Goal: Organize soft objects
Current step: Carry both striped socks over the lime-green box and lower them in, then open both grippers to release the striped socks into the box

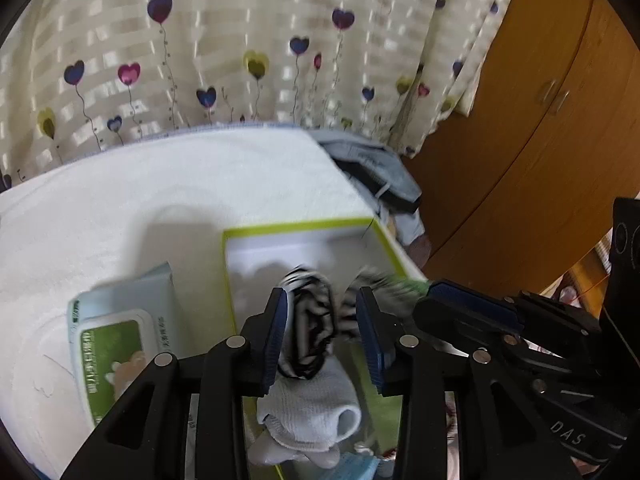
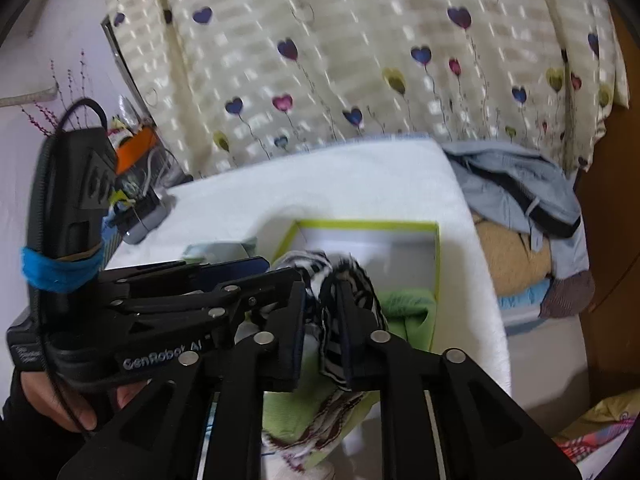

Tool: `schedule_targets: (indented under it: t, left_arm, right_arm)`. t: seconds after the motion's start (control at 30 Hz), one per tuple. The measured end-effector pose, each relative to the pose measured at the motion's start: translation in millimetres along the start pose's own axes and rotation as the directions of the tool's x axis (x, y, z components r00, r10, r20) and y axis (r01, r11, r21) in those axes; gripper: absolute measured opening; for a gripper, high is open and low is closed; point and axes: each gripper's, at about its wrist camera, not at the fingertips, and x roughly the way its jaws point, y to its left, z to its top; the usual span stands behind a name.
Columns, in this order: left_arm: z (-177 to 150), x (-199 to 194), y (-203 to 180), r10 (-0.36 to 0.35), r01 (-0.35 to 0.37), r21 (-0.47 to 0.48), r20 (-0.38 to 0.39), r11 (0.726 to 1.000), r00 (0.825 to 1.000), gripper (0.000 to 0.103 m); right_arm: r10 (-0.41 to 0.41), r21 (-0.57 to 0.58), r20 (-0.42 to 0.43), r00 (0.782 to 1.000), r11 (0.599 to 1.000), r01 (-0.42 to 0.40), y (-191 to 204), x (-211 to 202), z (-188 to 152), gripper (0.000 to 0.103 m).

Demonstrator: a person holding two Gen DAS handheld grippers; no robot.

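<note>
Left gripper [image 1: 322, 334] stands spread around a black-and-white striped sock [image 1: 310, 324], its pads not visibly pressing the cloth, while the right gripper [image 2: 324, 328] pinches the sock's other striped end above the green-rimmed box [image 2: 436, 256] on the white towel [image 1: 140, 200]. The step appears to be lowering the sock into the box; next, the right jaws must let go. A wipes pack [image 1: 116, 336] lies just beside.
</note>
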Motion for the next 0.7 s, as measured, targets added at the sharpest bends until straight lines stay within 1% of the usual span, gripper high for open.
schedule_targets:
  t: [0.1, 0.17, 0.23, 0.33, 0.4, 0.47, 0.5, 0.53, 0.63, 0.7]
  left_arm:
    - [1.4, -9.8, -2.1, 0.001, -0.001, -0.001, 0.018, 1.0, 1.0, 0.036]
    - [0.5, -16.4, -3.8, 0.007, -0.007, 0.003, 0.027, 1.0, 1.0, 0.036]
    - [-2.3, -26.2, -6.8, 0.01, -0.01, 0.012, 0.043, 1.0, 0.999, 0.036]
    - [-12.0, -45.6, -14.9, 0.024, -0.027, 0.04, 0.076, 0.999, 0.997, 0.036]
    - [-22.0, -59.7, -21.6, 0.03, -0.036, 0.059, 0.097, 0.998, 0.995, 0.036]
    - [-34.8, -77.1, -29.5, 0.029, -0.039, 0.078, 0.124, 0.996, 0.992, 0.036]
    - [-39.9, -83.1, -31.5, 0.031, -0.043, 0.083, 0.134, 0.996, 0.991, 0.036]
    - [-46.4, -91.1, -34.1, 0.038, -0.052, 0.088, 0.147, 0.995, 0.988, 0.036]
    - [-66.4, -112.8, -40.3, 0.051, -0.068, 0.095, 0.177, 0.993, 0.983, 0.036]
    - [-82.7, -128.3, -42.0, 0.075, -0.094, 0.087, 0.196, 0.992, 0.978, 0.036]
  right_arm:
    - [0.002, -0.003, 0.018, 1.0, 1.0, -0.002, 3.5, -7.4, 2.9, 0.016]
    - [-0.025, 0.001, 0.016, 1.0, 1.0, 0.025, 4.2, -9.8, 1.2, 0.017]
    - [-0.032, 0.007, 0.018, 0.999, 0.999, 0.032, 6.0, -15.4, -2.0, 0.017]
    - [-0.071, 0.005, 0.038, 0.997, 0.997, 0.071, 11.6, -30.0, -8.8, 0.017]
    - [-0.083, 0.011, 0.055, 0.995, 0.997, 0.082, 16.0, -43.3, -14.5, 0.019]
    - [-0.093, 0.017, 0.073, 0.993, 0.996, 0.092, 23.6, -57.4, -21.9, 0.032]
    - [-0.097, 0.016, 0.08, 0.992, 0.995, 0.096, 27.3, -62.8, -25.1, 0.046]
    - [-0.099, 0.014, 0.087, 0.991, 0.995, 0.098, 31.0, -68.3, -28.6, 0.055]
    - [-0.109, 0.004, 0.097, 0.989, 0.994, 0.109, 45.8, -84.9, -43.1, 0.055]
    - [-0.116, -0.008, 0.093, 0.989, 0.993, 0.117, 53.3, -91.2, -50.3, 0.055]
